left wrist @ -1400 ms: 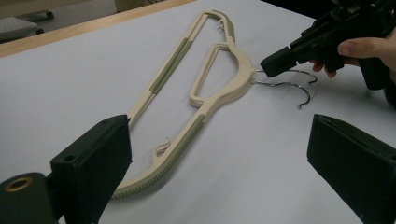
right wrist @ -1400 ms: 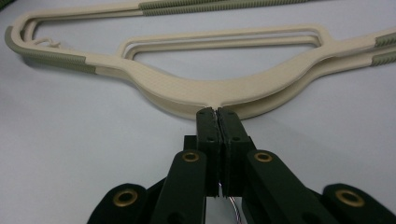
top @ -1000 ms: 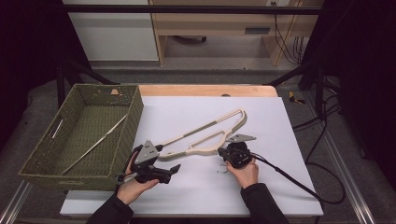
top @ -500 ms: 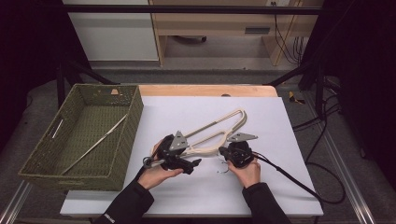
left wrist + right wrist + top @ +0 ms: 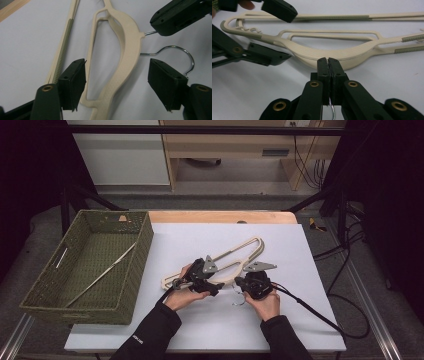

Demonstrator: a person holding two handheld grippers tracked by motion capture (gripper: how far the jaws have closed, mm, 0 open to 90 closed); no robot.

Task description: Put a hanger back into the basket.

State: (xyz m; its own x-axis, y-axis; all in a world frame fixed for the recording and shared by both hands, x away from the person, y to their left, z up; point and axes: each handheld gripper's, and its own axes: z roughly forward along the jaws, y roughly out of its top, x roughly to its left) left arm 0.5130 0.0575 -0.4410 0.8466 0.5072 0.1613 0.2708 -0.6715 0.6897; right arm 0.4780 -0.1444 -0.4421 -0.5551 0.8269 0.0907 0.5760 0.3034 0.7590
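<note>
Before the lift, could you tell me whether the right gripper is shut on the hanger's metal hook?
Shut: the right gripper fingers meet on the hook by the hanger.

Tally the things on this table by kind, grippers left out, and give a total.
Cream hangers with metal hook: 1 (hanger)
Green woven baskets: 1 (basket)
Pale sticks in the basket: 1 (stick)
Total: 3

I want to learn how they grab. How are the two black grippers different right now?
The left gripper has its jaws apart, either side of the cream plastic hanger, and they have just been closing. The right gripper has its jaws shut tight on the hanger's metal hook. Both are black, hand-held, and at the hanger's middle.
</note>
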